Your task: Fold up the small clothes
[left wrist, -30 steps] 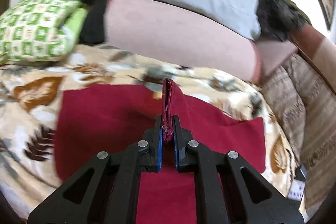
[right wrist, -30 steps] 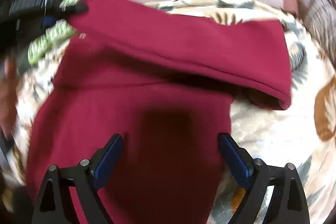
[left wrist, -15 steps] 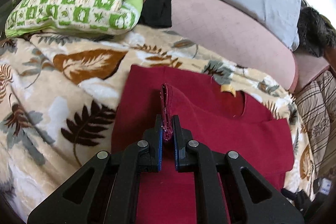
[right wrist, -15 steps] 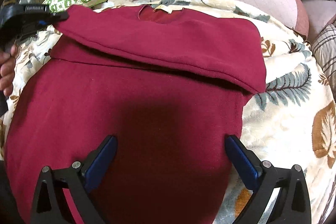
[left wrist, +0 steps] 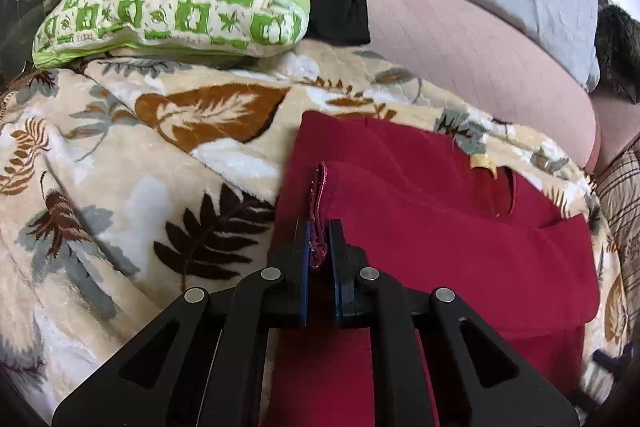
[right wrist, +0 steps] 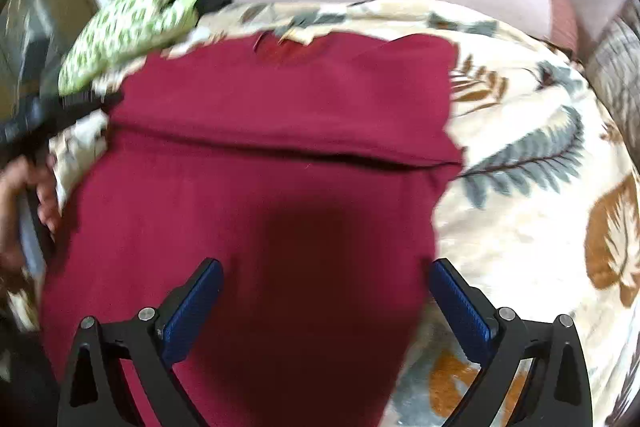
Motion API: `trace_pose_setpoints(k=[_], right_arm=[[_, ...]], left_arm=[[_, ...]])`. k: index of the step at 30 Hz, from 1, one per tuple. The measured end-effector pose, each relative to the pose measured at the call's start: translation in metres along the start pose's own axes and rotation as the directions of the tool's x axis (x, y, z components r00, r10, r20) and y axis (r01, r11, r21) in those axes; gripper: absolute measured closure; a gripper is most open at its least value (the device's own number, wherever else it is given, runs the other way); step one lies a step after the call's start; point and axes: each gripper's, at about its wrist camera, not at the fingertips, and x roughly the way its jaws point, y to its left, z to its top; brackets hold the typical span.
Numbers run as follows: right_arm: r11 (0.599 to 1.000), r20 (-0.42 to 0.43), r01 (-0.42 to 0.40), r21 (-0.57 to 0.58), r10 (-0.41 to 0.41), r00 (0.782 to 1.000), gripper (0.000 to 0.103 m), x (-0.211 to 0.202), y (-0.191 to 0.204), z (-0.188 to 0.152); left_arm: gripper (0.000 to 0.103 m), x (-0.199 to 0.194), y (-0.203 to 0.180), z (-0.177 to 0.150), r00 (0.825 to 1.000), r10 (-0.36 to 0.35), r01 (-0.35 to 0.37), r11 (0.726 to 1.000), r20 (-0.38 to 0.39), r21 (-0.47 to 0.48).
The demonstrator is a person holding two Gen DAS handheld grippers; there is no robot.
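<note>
Shirt [left wrist: 460,247], dark red knit, lies folded on a leaf-print blanket [left wrist: 120,187]. Its hemmed edge stands pinched between the pressed-together pads of the left gripper [left wrist: 319,247]. Over the lower cloth the right gripper [right wrist: 324,307] is spread wide, gripping nothing. Bare blanket flanks the shirt; a green pillow [left wrist: 180,7] lies beyond.

L gripper [left wrist: 319,247] was clamped tight on a cloth edge, angled down; R gripper [right wrist: 326,303] hung w/ jaws spread wide, holding nothing.
</note>
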Motion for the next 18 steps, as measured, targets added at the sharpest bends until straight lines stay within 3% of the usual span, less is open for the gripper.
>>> trace_pose_setpoints(k=[2,4,6,8,10,12,13,15,18], right_arm=[[0.999,0.038,0.001,0.038,-0.003,0.999,0.002,-0.011,-0.009,0.004],[0.996,0.092,0.010,0.091,-0.018,0.996,0.002,-0.024,-0.023,0.009],[0.990,0.144,0.023,0.141,-0.043,0.989,0.005,-0.035,-0.036,0.014],[0.978,0.219,0.039,0.205,-0.084,0.972,0.008,-0.046,-0.053,0.020],[0.966,0.293,0.052,0.254,-0.128,0.947,0.013,-0.053,-0.067,0.026],[0.969,0.345,0.027,0.245,-0.113,0.932,0.040,-0.052,-0.073,0.037],[0.974,0.344,0.025,0.224,-0.103,0.933,0.045,-0.047,-0.072,0.043],[0.987,0.316,0.044,0.152,-0.091,0.944,0.069,-0.028,-0.063,0.056],[0.995,0.286,0.020,0.099,-0.047,0.957,0.078,-0.003,-0.051,0.065]], left_arm=[[0.089,0.012,0.005,-0.002,0.998,-0.018,0.017,1.000,-0.064,-0.009],[0.089,0.012,0.012,0.000,0.996,-0.045,0.043,0.999,-0.074,-0.029],[0.075,0.005,0.021,0.004,0.998,-0.031,0.028,0.998,-0.060,-0.054],[0.072,-0.013,0.030,0.010,1.000,0.020,-0.018,0.997,0.023,-0.081],[0.072,-0.029,0.026,0.014,0.995,0.025,-0.019,0.998,0.093,-0.067],[0.072,-0.032,0.009,0.018,0.995,-0.042,0.044,0.999,0.089,-0.025],[0.072,-0.032,0.000,0.019,0.995,-0.063,0.064,0.998,0.080,-0.002],[0.072,-0.026,-0.024,0.019,0.994,-0.091,0.087,0.994,0.059,0.065],[0.072,0.003,-0.040,0.016,1.000,-0.022,0.020,0.993,0.012,0.116]])
